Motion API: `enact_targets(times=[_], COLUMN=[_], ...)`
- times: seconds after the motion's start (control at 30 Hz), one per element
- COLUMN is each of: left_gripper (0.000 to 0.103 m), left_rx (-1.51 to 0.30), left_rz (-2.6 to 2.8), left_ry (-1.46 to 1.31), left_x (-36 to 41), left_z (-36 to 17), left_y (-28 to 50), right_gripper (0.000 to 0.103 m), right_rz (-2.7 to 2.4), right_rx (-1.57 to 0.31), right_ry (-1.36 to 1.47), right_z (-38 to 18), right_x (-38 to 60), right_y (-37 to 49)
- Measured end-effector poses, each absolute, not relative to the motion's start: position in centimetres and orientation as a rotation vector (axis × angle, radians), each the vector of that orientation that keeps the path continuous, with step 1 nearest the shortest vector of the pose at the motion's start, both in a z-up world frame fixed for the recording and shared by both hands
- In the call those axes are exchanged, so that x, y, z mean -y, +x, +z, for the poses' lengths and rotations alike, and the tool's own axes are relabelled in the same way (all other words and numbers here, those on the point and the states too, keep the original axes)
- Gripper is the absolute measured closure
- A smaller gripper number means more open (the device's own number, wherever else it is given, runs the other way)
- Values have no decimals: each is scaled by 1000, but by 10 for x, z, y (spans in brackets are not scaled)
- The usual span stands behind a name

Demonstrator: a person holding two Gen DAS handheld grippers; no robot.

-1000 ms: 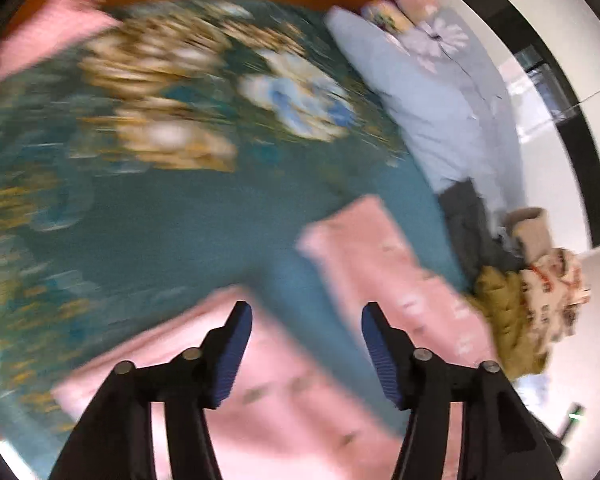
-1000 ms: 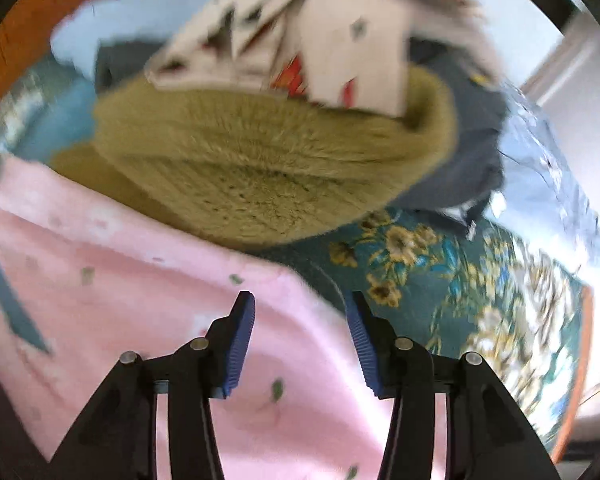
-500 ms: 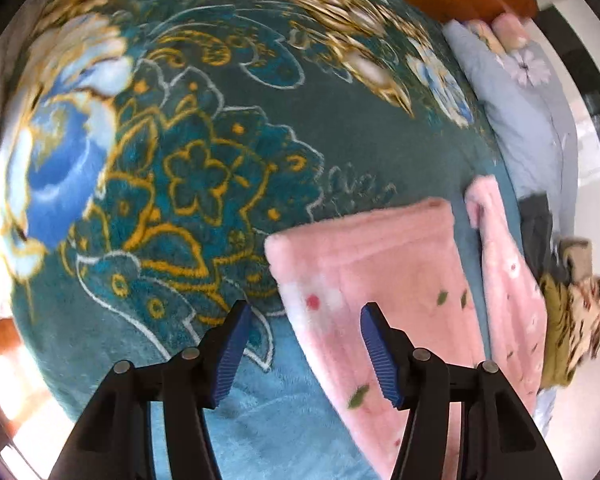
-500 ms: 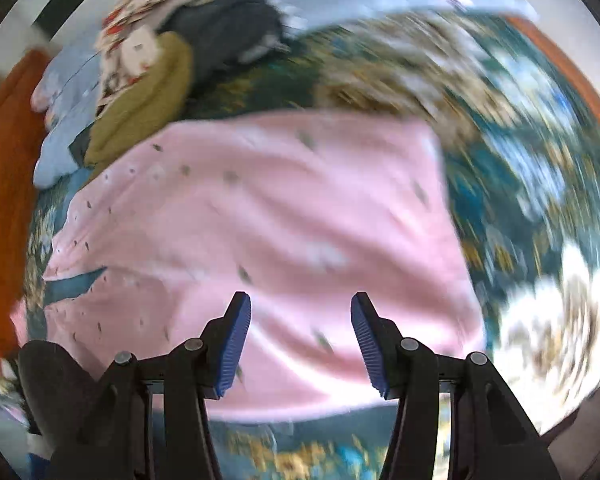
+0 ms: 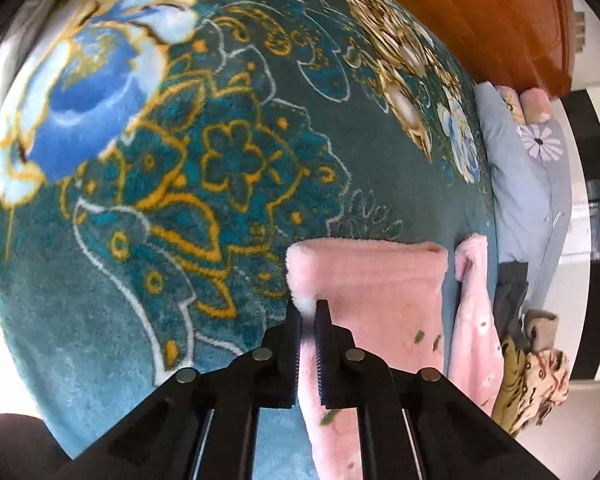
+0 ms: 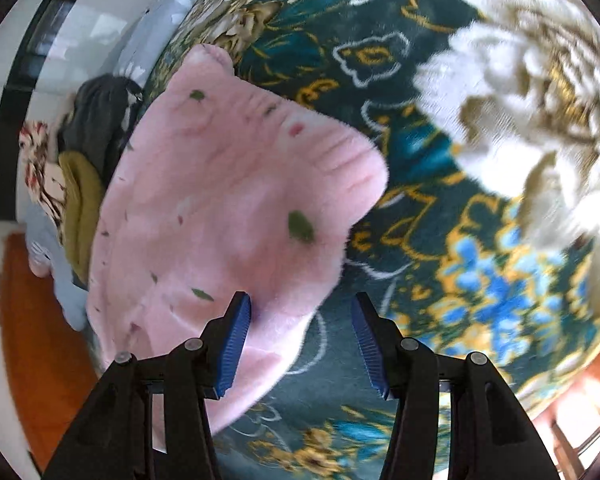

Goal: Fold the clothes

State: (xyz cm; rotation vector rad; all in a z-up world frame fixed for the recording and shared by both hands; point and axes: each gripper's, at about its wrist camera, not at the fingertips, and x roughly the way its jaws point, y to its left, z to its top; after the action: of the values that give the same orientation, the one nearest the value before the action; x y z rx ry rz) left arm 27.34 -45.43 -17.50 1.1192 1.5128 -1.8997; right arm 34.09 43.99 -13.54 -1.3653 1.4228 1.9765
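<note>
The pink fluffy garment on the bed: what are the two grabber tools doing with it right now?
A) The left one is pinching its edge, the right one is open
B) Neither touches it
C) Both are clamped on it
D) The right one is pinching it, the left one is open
A: the left gripper is shut on the edge of the pink garment, while the right gripper stands wide open over it.

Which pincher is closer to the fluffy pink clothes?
Left. The left gripper is shut on the edge of the pink fleece garment. The right gripper is open, its fingers just over the garment's near corner without gripping it.
</note>
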Motion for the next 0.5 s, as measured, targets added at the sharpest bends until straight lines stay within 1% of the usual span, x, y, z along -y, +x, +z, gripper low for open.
enact_targets(times=[0.03,0.07,0.1,0.13,0.23,0.33,0.5], left_gripper=[97,98,98,98,98,98,98], left_rx=[-1512,-1506,-1498,-1490,-1505,-1532,-1502], left_rz=[-1900,-1903,-1910,-1918,-1939,-1948,-1944], left_ry=[1113,1112,1109,1107,1091,1099,1139], left_x=[454,453,453,452,453,453,449], left_z=[-173,-170,-167,-164,-153,-144,-136], left_y=[275,276,275,274,267,254,234], right_gripper=[55,79,93,99,99,99,99], right_rz=[1973,1971,1972,1969,2026,2140,2170], right_rx=[-1403,-1386,-1375,-1363,-1351,-1289,-1128], right_ry=[-1353,-1343,-1335,-1332,-1322,-1323,-1396], right_z=[-132,-128,-122,-116,-86,-49,-44], right_x=[-440,-441,-441,-442,-441,-438,-434], right_y=[339,338,336,333,312,269,173])
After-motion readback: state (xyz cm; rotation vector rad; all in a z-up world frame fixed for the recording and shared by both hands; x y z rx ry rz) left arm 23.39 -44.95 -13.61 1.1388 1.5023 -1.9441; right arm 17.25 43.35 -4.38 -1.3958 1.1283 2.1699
